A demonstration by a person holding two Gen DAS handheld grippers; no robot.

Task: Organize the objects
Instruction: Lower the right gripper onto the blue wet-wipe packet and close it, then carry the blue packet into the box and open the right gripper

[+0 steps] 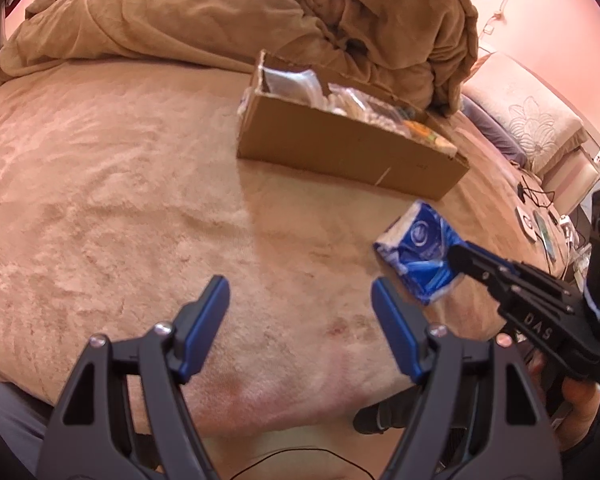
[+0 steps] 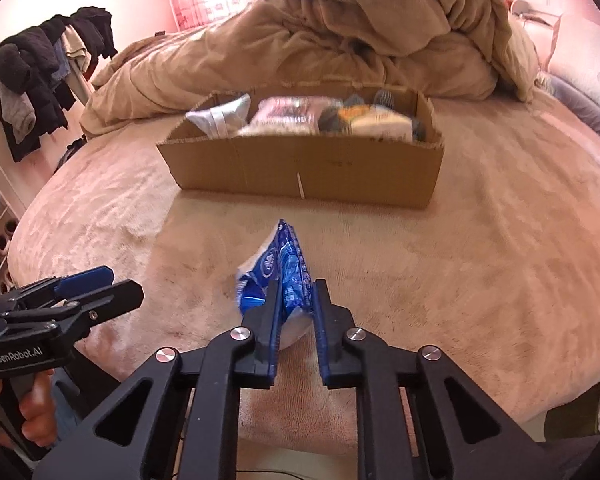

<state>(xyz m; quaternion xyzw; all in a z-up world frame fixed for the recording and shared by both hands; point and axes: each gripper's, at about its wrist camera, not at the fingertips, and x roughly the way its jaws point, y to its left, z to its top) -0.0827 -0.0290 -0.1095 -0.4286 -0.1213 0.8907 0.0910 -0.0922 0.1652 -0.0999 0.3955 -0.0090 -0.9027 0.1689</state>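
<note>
My right gripper (image 2: 296,292) is shut on a blue and white tissue packet (image 2: 274,268) and holds it just above the bed, in front of the cardboard box (image 2: 300,168). The packet (image 1: 418,252) and the right gripper (image 1: 460,256) also show in the left wrist view. The box (image 1: 340,148) holds several packets and pouches. My left gripper (image 1: 300,300) is open and empty over the bedspread, to the left of the packet; it also shows in the right wrist view (image 2: 116,284).
A rumpled tan duvet (image 1: 260,12) lies piled behind the box. Pillows (image 1: 528,108) lie at the right. Cables and small devices (image 1: 540,220) lie at the bed's right edge. Clothes (image 2: 40,80) hang on a rack at the left.
</note>
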